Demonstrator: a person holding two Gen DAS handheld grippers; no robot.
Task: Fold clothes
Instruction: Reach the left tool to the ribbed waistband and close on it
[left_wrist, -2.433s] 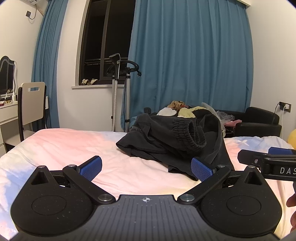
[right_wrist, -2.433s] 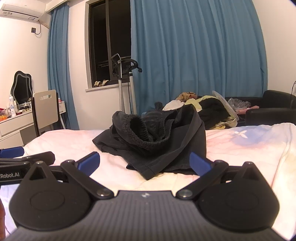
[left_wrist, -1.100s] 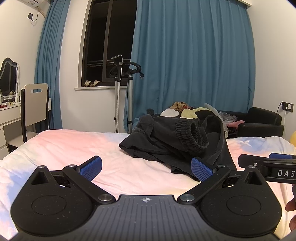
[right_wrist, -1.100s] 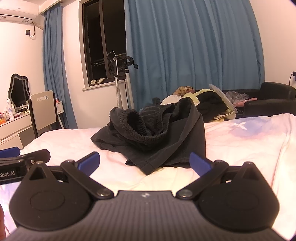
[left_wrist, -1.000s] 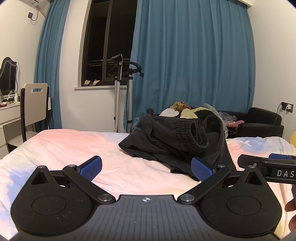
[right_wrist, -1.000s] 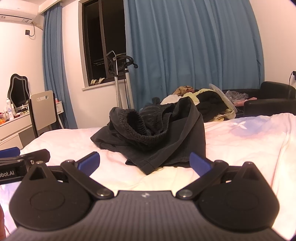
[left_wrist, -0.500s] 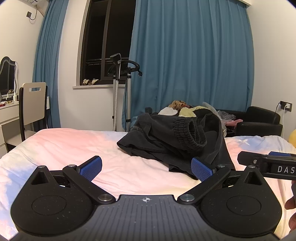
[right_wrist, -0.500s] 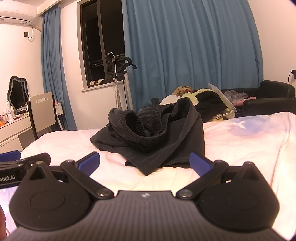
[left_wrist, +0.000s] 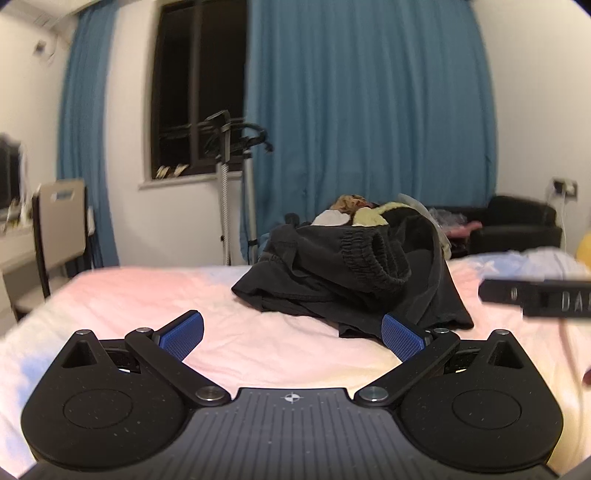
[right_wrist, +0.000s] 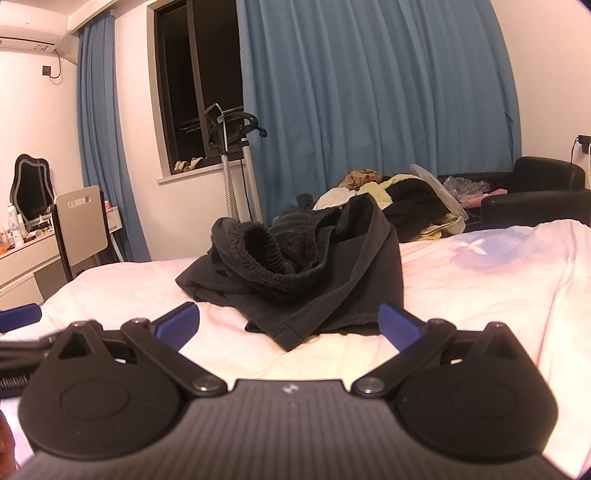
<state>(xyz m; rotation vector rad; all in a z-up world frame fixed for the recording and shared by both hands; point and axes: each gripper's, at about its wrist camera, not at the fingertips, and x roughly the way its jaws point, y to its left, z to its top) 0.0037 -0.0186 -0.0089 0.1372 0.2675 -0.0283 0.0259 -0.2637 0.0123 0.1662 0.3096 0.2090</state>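
Two spread, empty claws, left gripper (left_wrist: 291, 330) and right gripper (right_wrist: 288, 319), face the crumpled black shorts (right_wrist: 295, 273) mid-bed (right_wrist: 480, 280); you can expect soft, light, limp cloth, best pinched at the ribbed waistband (right_wrist: 266, 254).

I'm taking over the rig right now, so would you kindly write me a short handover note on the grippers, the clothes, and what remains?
Left gripper: open, empty, hovering low over the bed, short of the garment.
Right gripper: open, empty, just before the garment's near hem.
Crumpled black elastic-waist shorts: lying in a heap on the pale pink-and-white bedspread, waistband bunched on top.
More clothes sit in a mixed pile beyond the bed.
Done: nothing folded yet.
Left: grasp the shorts, spread them flat, fold; then probably the pile.
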